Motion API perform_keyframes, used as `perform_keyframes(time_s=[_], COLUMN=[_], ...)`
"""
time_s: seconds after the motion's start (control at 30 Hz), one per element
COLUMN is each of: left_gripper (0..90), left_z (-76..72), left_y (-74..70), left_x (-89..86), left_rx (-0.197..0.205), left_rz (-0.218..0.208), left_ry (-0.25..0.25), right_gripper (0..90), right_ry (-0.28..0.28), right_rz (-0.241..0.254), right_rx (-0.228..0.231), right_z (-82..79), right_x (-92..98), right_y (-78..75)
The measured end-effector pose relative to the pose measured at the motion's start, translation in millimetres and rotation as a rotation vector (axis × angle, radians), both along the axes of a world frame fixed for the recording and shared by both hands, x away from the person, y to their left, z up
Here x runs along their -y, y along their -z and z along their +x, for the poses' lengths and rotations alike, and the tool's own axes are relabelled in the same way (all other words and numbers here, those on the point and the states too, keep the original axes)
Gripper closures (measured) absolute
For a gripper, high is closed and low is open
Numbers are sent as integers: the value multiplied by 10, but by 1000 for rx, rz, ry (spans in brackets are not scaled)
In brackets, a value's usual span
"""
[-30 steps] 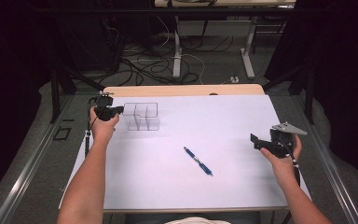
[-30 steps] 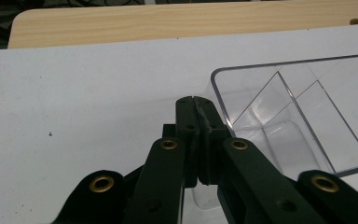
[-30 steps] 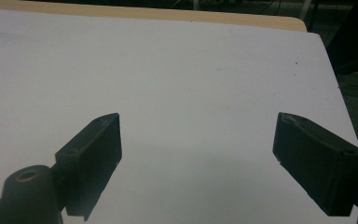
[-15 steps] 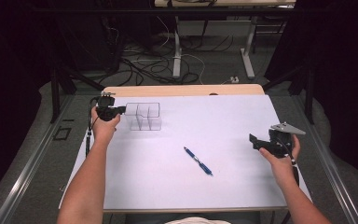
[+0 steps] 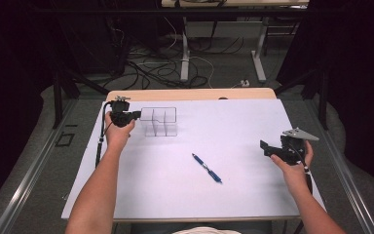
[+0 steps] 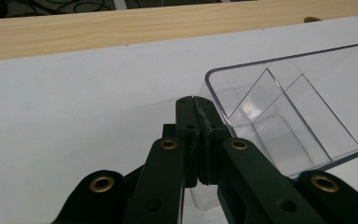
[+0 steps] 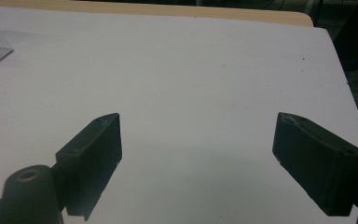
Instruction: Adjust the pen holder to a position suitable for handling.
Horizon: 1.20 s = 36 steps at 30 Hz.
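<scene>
Clear plastic divided organiser tray is pinched at its near wall by the left gripper, presumably to reposition it, while the right gripper hangs spread, empty.

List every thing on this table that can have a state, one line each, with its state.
Clear plastic divided organizer tray: upright, compartments empty, its near-left wall pinched by the left gripper.
Blue ballpoint pen: lying flat on the white sheet, apart from both grippers.
Left gripper: jaws shut on the tray wall.
Right gripper: jaws open, nothing between them, above bare white sheet.
</scene>
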State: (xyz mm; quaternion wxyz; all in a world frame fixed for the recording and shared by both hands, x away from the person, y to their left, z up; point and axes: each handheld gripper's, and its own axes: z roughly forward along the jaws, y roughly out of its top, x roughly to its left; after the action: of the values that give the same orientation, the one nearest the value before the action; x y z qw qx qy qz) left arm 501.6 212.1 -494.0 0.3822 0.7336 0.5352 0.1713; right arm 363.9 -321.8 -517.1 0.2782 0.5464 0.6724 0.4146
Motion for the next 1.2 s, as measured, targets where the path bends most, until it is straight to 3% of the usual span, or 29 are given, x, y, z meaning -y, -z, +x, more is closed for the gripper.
perform_keyframes(time_s=[0.53,0.73,1.2], left_gripper=[900,900,900], left_z=[-9,-15,-24], left_y=[52,66,49], left_x=[333,483,879], left_rx=[-5,-4,-4], left_rz=[-66,-46,-61], left_ry=[35,56,117], right_gripper=[152,152,152], right_ry=[0,1,0], right_rz=[1,-5,4], right_rx=[-8,-11,-8], right_z=[8,7,9], right_x=[-7,-3,2], right_y=[5,4,5])
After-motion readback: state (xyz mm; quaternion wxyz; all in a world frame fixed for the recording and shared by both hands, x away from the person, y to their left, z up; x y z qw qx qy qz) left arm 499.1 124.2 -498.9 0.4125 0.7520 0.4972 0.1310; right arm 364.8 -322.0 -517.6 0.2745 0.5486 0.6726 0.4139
